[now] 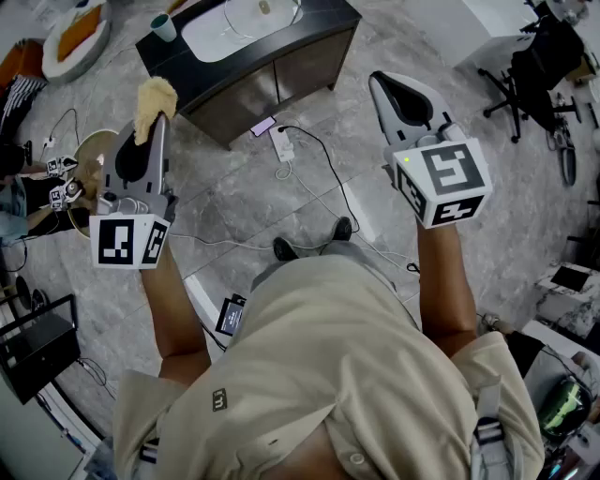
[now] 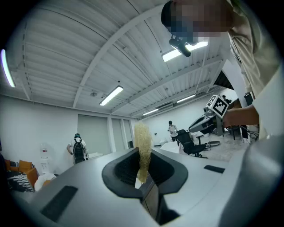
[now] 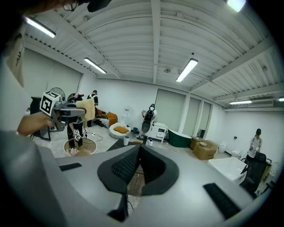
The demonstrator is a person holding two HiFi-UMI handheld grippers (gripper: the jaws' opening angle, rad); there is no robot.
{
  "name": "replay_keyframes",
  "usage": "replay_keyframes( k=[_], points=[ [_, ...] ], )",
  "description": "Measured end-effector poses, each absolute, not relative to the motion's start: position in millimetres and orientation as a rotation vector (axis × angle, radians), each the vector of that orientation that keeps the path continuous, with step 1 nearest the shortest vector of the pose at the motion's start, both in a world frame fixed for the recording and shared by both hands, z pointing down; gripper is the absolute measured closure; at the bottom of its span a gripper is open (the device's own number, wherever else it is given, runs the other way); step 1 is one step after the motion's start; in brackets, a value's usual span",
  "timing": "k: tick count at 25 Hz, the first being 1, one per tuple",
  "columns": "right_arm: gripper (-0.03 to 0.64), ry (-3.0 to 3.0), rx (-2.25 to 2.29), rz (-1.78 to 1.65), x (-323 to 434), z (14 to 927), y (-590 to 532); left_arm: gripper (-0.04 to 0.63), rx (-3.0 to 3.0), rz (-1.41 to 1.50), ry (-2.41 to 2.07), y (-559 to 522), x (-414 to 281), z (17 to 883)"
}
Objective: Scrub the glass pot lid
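Beige shirt (image 1: 319, 375) fills the lower head view, and both bare forearms rise from it, elbows bent, each carrying its tool forward and up towards the dark desk (image 1: 314, 37).

Open grey floor (image 1: 234, 192) lies between the person's shoes and the desk's near edge, crossed only by a power strip (image 1: 281, 143) and its cables. An office chair (image 1: 534, 66) stands well off to the right.

The left hand-held gripper (image 1: 157, 127) is clamped on a yellow fibrous scrubber (image 1: 155, 98). The scrubber's long axis runs on past the jaw tips, and in the left gripper view it stands upright out of them. The right hand-held gripper (image 1: 382, 86) has its jaws pressed together with nothing between them and points at the desk's right end.

A white basin (image 1: 202, 37) is set into the desk, with a teal cup (image 1: 164, 26) near the left corner. What seems to be the glass pot lid (image 1: 263, 9) lies flat in the basin at the frame's upper edge (only a faint round outline and a brownish knob show), well apart from both tools.
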State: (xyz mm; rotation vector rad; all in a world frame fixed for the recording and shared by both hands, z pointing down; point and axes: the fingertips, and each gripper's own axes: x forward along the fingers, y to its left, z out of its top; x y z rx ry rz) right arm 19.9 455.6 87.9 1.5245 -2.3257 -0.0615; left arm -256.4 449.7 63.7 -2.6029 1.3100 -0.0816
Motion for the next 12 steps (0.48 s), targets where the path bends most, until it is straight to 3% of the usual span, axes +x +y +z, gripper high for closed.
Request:
replay_keyframes(
  k=[12],
  points=[
    [0.594, -2.324, 1.53, -0.065, 2, 88, 464, 0.551, -2.613, -0.072, 1.292, 458, -271, 65]
  ],
)
